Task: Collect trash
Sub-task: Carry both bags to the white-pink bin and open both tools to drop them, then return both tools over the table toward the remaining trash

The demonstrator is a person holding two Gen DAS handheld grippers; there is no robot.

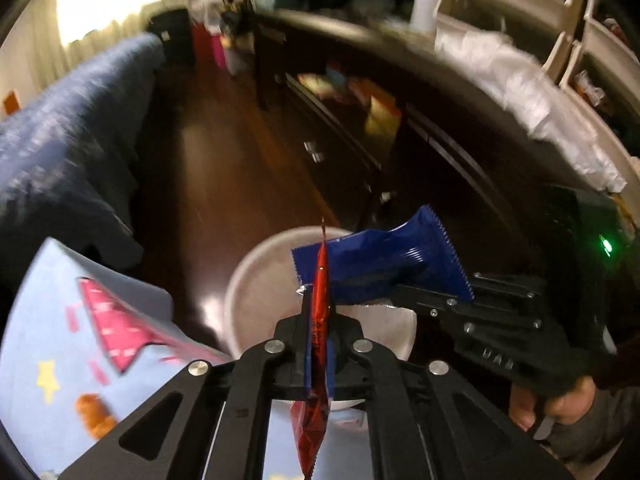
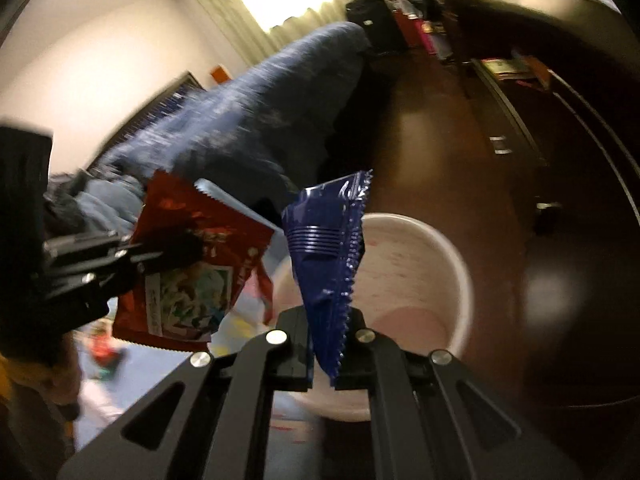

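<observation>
Two wrappers are hanging above a white bin (image 2: 416, 280) standing on the dark wooden floor (image 1: 224, 168). The left gripper (image 1: 319, 344) is pinching a red snack wrapper (image 1: 318, 360) edge-on between its closed jaws. The right gripper (image 2: 325, 344) is clamping a blue wrapper (image 2: 332, 256), which is sticking up over the bin's rim. A blue-covered sofa (image 1: 68, 128) is sitting to the left.

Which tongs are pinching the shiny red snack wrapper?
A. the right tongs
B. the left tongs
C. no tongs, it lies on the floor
B: in the left wrist view the shiny red snack wrapper is clamped edge-on between the closed left tongs, above the white round bin; the right tongs pinch the crinkly blue foil wrapper instead.
</observation>
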